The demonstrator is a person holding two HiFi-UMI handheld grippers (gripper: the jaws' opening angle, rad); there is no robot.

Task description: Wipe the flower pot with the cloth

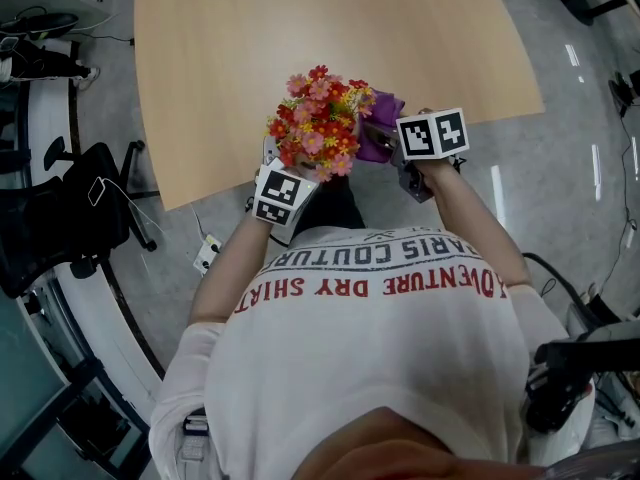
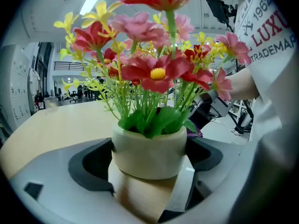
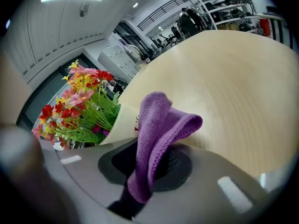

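Note:
The flower pot [image 2: 148,154] is a small cream pot of red, pink and yellow artificial flowers [image 1: 318,118]. It sits upright between the jaws of my left gripper [image 2: 149,169], which is shut on its sides, at the near edge of the wooden table [image 1: 300,28]. My right gripper [image 3: 148,160] is shut on a purple cloth [image 3: 159,127], whose folded upper part sticks up past the jaws. In the head view the cloth [image 1: 381,134] lies right beside the flowers. In the right gripper view the pot [image 3: 122,121] is just left of the cloth; I cannot tell whether they touch.
The table stretches away bare beyond the pot. A black office chair [image 1: 70,218] stands to the left on the floor, with a white power strip [image 1: 207,255] and cables near it. Black equipment [image 1: 570,368] stands at the lower right.

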